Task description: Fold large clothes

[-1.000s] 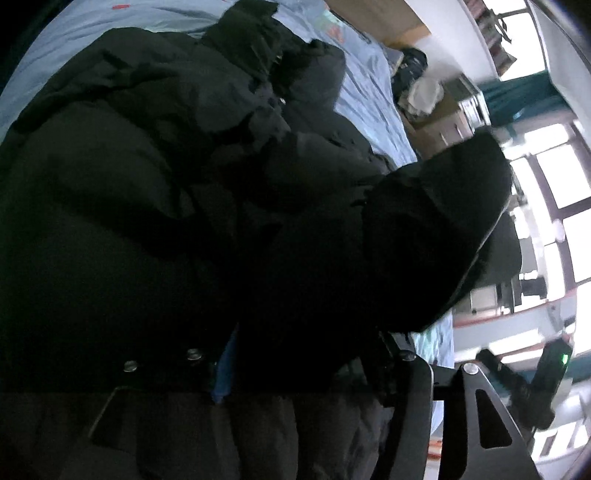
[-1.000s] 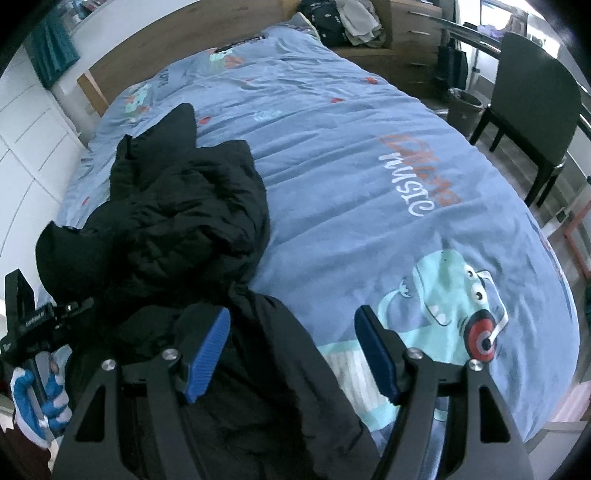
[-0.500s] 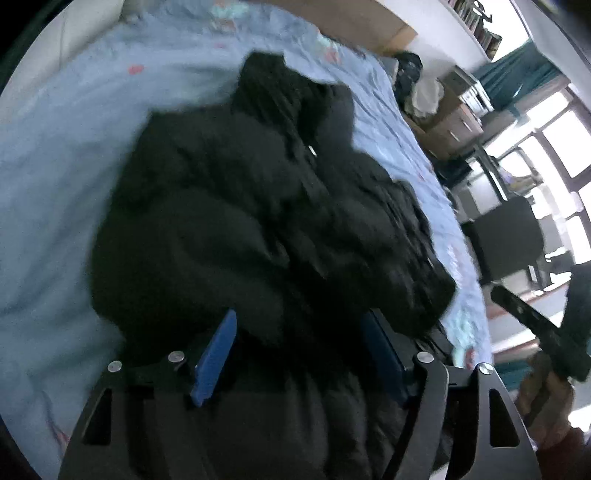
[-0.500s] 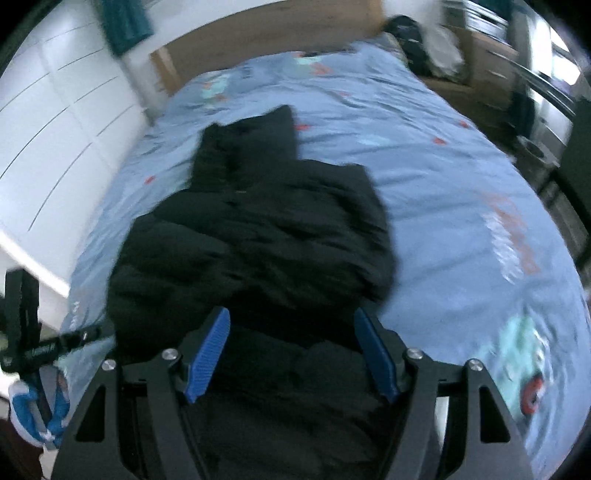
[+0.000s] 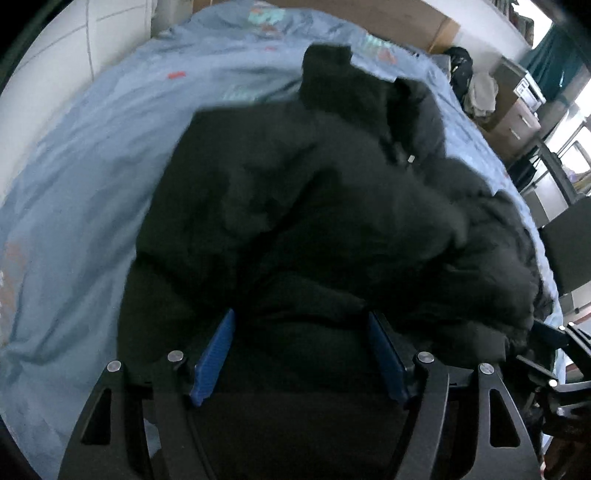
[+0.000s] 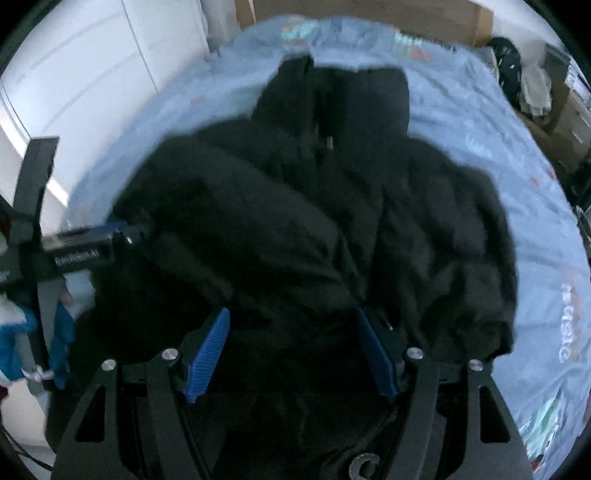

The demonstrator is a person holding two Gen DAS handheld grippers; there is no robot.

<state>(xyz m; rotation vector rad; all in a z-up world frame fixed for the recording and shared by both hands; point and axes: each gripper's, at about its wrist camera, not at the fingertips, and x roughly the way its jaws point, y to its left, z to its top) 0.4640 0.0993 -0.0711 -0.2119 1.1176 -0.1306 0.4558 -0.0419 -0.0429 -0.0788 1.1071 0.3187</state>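
**Both grippers over the jacket hem, nothing gripped**

Left gripper jaws apart, straddling the near edge of the black puffer jacket. Right gripper likewise open above the hem. Jacket lies bunched on the blue bedspread, hood farthest away. Best to pinch a full layer at both corners. Beyond: wooden headboard, cluttered drawers. Bulky folds may slip.

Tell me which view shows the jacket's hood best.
The right wrist view: the hood lies near centre at the far end of the black jacket, its whole outline against the blue bedsheet. The left wrist view shows it obliquely, partly merged with the collar.
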